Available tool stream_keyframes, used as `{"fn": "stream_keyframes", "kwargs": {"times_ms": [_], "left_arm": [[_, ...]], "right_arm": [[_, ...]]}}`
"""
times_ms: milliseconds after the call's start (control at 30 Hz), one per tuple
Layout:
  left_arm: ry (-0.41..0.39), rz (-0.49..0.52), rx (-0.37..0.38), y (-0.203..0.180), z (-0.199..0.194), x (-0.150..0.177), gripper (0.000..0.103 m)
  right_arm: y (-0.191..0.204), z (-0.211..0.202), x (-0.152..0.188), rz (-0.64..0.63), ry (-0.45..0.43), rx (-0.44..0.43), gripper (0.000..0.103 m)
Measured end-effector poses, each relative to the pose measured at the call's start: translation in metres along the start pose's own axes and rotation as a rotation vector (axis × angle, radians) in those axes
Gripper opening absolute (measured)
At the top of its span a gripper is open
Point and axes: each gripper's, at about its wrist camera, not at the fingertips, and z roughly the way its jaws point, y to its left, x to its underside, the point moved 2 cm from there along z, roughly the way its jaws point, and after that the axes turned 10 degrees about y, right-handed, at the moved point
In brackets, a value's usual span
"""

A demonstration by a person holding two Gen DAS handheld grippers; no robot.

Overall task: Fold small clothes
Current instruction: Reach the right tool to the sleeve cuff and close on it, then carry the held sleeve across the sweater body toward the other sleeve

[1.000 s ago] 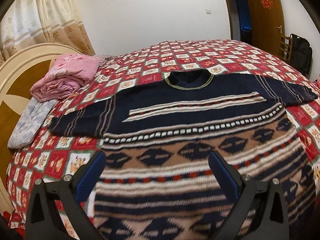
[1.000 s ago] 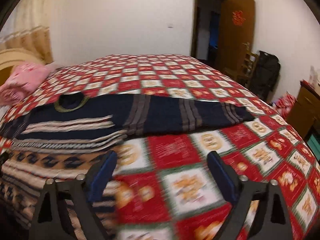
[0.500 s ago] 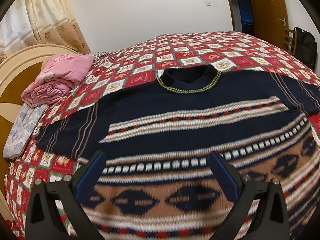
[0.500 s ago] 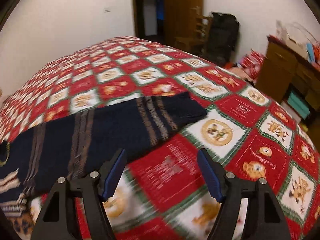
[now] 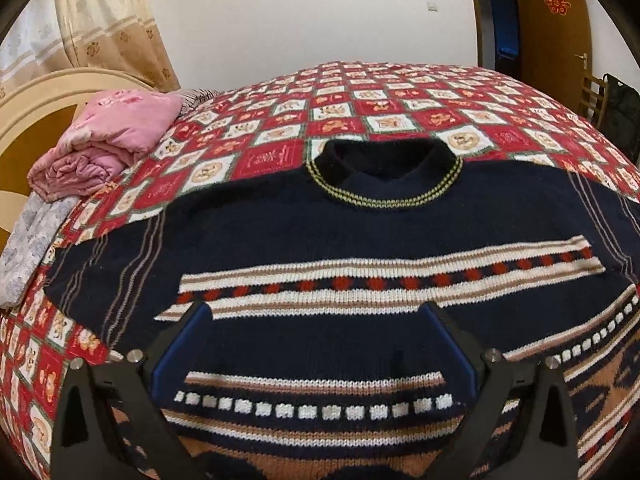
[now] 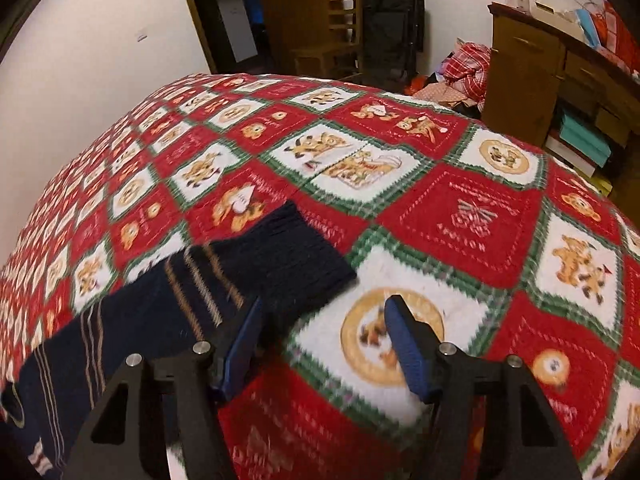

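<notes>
A navy knit sweater (image 5: pixel 360 240) with white, tan and red pattern bands lies flat, front up, on the red checked bedspread (image 5: pixel 400 112). Its collar (image 5: pixel 384 176) points away from me. My left gripper (image 5: pixel 316 312) is open and empty, low over the sweater's chest. In the right wrist view the sweater's right sleeve (image 6: pixel 200 292) stretches out to the left, with its cuff (image 6: pixel 296 252) just ahead. My right gripper (image 6: pixel 324 304) is open and empty, low over the bedspread (image 6: pixel 460 216) right beside the cuff.
A folded pink blanket (image 5: pixel 104 144) and a grey cloth (image 5: pixel 28 248) lie at the bed's left end by the headboard (image 5: pixel 36 112). Beyond the bed's far side stand a wooden dresser (image 6: pixel 560 72), a chair (image 6: pixel 332 40) and a heap of clothes (image 6: pixel 464 68).
My left gripper moved forward over the sweater from the hem toward the chest. My right gripper swung right along the sleeve to its cuff and its jaws narrowed somewhat.
</notes>
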Motion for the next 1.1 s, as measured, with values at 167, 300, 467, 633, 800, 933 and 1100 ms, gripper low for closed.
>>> {"fn": "stream_keyframes", "kwargs": {"times_ms": [167, 300, 467, 633, 800, 933, 1100], "left_arm": [[0.031, -0.001, -0.003, -0.001, 0.012, 0.004, 0.103], [0.043, 0.002, 0.002, -0.002, 0.016, 0.005, 0.103], [0.06, 0.007, 0.033, -0.003, 0.019, 0.005, 0.103], [0.099, 0.0, 0.095, -0.003, 0.025, 0.009, 0.103], [0.097, -0.01, 0.128, -0.002, 0.023, 0.013, 0.103], [0.089, -0.009, 0.151, 0.0, 0.019, 0.013, 0.103], [0.077, -0.013, 0.168, 0.008, 0.011, 0.015, 0.103]], "right_arm": [[0.008, 0.014, -0.013, -0.006, 0.0, 0.017, 0.062], [0.017, 0.017, -0.016, -0.058, -0.007, 0.037, 0.019], [0.04, 0.001, -0.01, -0.125, -0.034, 0.008, 0.008], [0.082, -0.031, 0.005, -0.225, -0.082, -0.045, 0.008], [0.142, -0.062, 0.03, -0.348, -0.115, -0.114, 0.008], [0.198, -0.083, 0.064, -0.478, -0.126, -0.17, 0.008], [0.273, -0.099, 0.123, -0.63, -0.106, -0.27, 0.007]]}}
